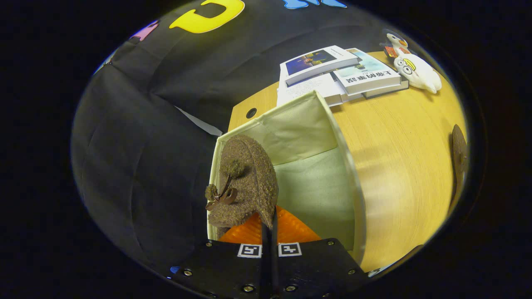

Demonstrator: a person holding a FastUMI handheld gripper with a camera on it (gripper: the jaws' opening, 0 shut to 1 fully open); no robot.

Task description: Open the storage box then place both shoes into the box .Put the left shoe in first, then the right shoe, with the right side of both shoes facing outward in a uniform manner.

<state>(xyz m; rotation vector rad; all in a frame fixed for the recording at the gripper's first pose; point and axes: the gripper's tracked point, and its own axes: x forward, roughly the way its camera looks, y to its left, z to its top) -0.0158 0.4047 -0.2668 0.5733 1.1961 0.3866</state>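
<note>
My gripper (269, 222) is shut on the edge of a brown fuzzy shoe (249, 178) with a small bow and pompoms and an orange ribbed sole (291, 230). The shoe hangs over the open cream fabric storage box (351, 174), at the box's left wall, toe pointing away from the fingers. The box's inside floor lies bare beyond and right of the shoe. A second brown shoe (458, 153) lies on the wooden table far to the right of the box.
A stack of books (341, 72) sits on the wooden table (399, 137) beyond the box. A white plush toy (415, 68) lies to their right. The table's left edge falls off to dark cloth beside the box.
</note>
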